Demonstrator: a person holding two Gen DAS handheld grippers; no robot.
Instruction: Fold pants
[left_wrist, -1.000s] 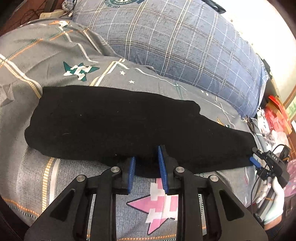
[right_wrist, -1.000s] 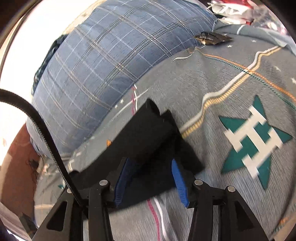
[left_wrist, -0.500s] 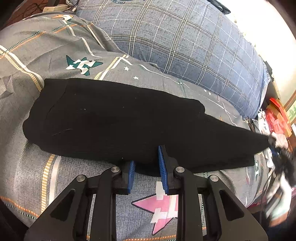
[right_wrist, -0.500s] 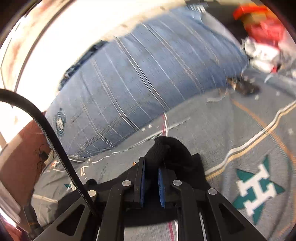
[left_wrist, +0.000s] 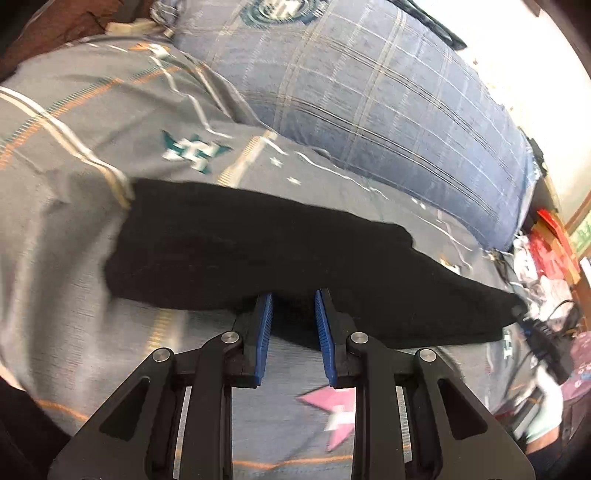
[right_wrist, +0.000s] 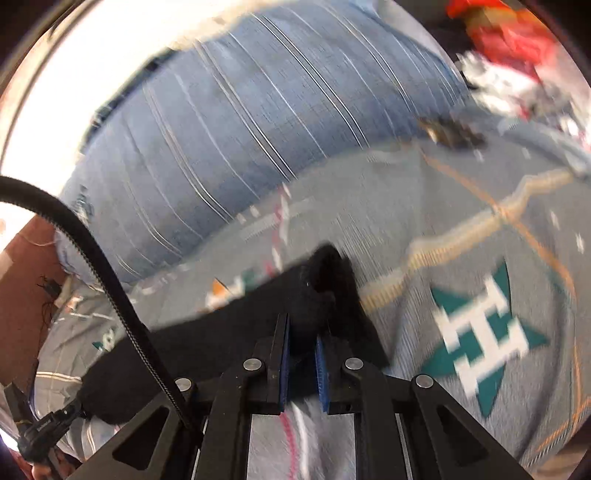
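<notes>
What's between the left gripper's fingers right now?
In the left wrist view, the near edge of the black pants sits between the left gripper's open fingers, not clamped.

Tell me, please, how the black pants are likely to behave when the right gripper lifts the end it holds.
The black pants will probably drape limply: cloth already bunches between the right gripper. Spread long across the bedspread, the far part will likely drag rather than rise.

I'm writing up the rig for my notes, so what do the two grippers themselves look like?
Both match: the left gripper and the right gripper have black plastic linkage arms with triangular cut-outs and silver pivot screws, and each black finger carries a ribbed blue pad. A ribbed black cable arcs past the right one. The hand seen at the left view's edge wears a pale glove.
</notes>
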